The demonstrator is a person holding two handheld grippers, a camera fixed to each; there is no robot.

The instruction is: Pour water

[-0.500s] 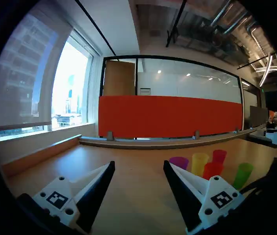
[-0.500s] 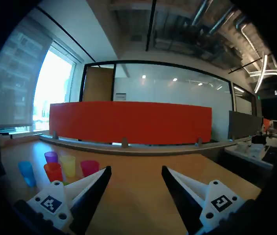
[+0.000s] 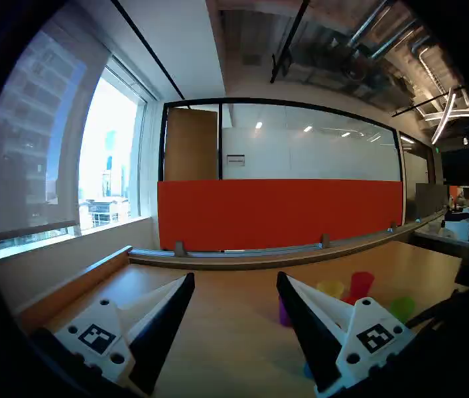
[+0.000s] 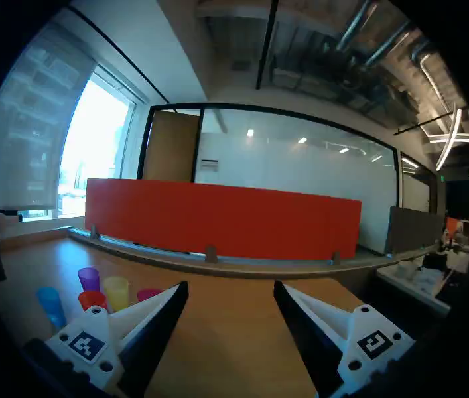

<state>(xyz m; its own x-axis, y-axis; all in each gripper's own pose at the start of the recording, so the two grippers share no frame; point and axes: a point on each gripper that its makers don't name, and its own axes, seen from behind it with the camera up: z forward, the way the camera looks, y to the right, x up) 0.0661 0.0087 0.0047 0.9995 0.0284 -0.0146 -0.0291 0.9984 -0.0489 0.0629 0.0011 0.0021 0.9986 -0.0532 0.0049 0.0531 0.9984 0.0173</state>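
Along the left rim of the left gripper view, a raised wooden ledge (image 3: 75,292) borders the desk (image 3: 234,338) beneath the window (image 3: 101,179). I have the left tool (image 3: 234,278) spread wide with nothing between its fingers, and bare desk runs ahead of it to the orange divider (image 3: 280,212) at the far edge. Right of that gap, a purple cup (image 3: 282,312), a yellow cup (image 3: 330,288), a pink cup (image 3: 361,285) and a green cup (image 3: 403,308) stand close together, partly hidden behind the tool's right finger. Over in the right gripper view, the cluster sits at lower left: a blue cup (image 4: 52,305) farthest out, then the purple cup (image 4: 89,277), an orange cup (image 4: 91,300), the yellow cup (image 4: 116,292) and the pink cup (image 4: 146,294), the last tucked behind the left finger. I see the right tool (image 4: 229,286) equally wide open and empty, with open desk (image 4: 227,345) in front of it. Farther right, the desk's edge drops off before a neighbouring desk (image 4: 410,282).
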